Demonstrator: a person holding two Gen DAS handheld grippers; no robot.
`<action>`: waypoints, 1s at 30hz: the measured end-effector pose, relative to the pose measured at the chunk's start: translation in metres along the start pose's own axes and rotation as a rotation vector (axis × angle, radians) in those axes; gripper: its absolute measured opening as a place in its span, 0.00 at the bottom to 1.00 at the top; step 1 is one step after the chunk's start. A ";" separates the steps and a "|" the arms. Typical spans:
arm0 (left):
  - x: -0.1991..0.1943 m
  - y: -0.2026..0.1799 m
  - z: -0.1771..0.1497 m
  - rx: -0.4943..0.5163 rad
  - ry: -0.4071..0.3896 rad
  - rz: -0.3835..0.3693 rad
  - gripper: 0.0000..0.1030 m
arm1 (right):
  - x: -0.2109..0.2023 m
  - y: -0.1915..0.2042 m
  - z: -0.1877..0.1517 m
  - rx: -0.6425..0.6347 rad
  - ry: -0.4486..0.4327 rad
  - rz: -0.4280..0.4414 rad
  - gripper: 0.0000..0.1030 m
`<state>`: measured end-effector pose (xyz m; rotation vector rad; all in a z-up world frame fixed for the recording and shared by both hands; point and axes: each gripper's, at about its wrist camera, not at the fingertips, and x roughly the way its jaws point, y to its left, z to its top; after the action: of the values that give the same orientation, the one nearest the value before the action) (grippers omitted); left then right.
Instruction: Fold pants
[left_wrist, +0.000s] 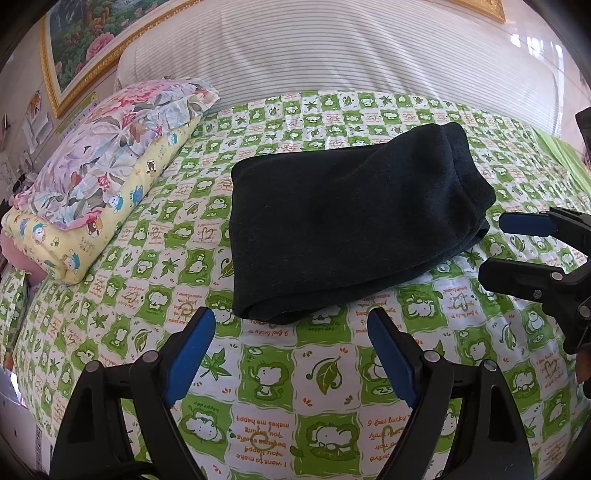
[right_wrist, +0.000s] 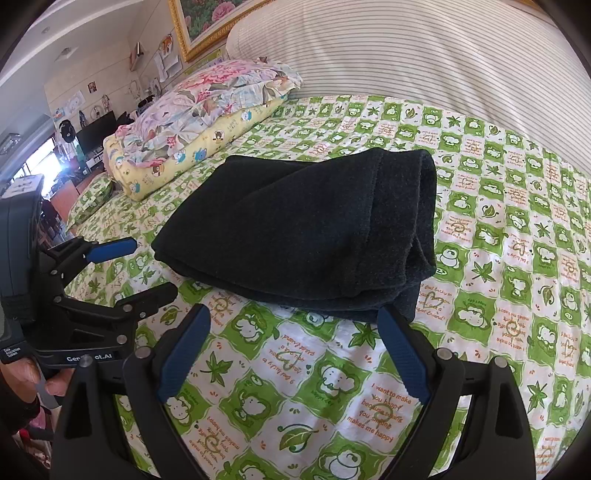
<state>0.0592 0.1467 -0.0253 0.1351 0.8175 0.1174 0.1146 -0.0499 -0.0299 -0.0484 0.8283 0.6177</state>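
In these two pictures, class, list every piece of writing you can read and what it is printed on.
"I want to make you happy because your smiling makes me happy" – green bedsheet.
"happy day" – same bedsheet.
"Gen...ot.AI" – left claw body, middle letters hidden.
"Data Acquisition System" – small label on that claw, barely legible.
Yellow pillow lettering: too small to read.

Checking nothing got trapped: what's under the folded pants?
The pants lie on the green patterned bedsheet, which shows all around them. Anything directly beneath is covered.

The folded fabric pants (left_wrist: 347, 218) are plain black. The quilted bedspread (left_wrist: 266, 376) is green-and-white checked with cartoon animals, leaves and orange text. The upper pillow (left_wrist: 118, 147) is pink-and-lilac floral.
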 end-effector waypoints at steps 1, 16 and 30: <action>0.000 0.000 0.000 0.002 0.000 -0.001 0.83 | 0.000 0.000 0.000 0.000 0.000 -0.001 0.89; 0.005 0.001 0.002 0.000 0.011 -0.013 0.83 | 0.000 -0.001 0.001 0.000 0.000 -0.001 0.89; 0.010 0.001 0.004 -0.001 0.032 -0.035 0.83 | 0.001 -0.001 0.001 -0.003 0.001 -0.002 0.89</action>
<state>0.0691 0.1494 -0.0295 0.1180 0.8509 0.0870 0.1164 -0.0494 -0.0298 -0.0520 0.8286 0.6170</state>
